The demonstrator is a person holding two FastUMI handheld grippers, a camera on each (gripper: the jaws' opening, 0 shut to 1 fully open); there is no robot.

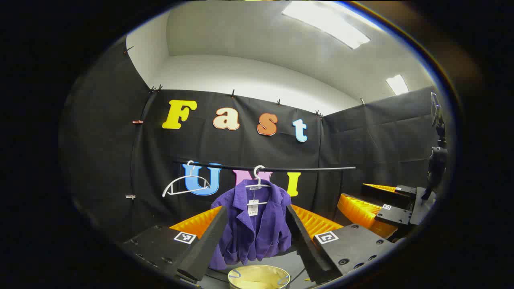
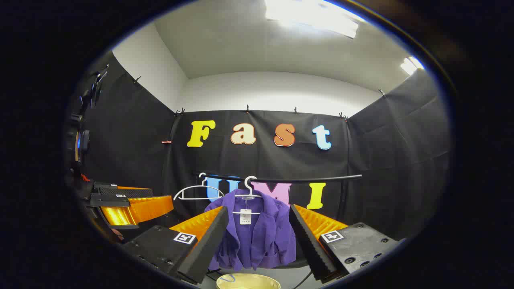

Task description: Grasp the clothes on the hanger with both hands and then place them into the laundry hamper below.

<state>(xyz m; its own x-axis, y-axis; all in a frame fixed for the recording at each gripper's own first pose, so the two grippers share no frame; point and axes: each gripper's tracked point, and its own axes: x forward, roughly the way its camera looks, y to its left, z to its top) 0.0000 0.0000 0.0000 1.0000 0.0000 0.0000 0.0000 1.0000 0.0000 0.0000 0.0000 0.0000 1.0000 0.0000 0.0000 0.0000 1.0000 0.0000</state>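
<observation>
Both grippers, left (image 1: 253, 245) and right (image 2: 257, 245), spread wide, gripping nothing. Jacket (image 1: 253, 224) hangs at twelve o'clock on a hanger (image 1: 258, 182); hamper (image 1: 259, 277) at six, below.

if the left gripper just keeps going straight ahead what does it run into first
Most likely the purple jacket hanging on its white hanger from the rail: it sits centred between the left gripper's open fingers, nothing visible in between. The hamper lies below that line. Depth is hard to judge.
</observation>
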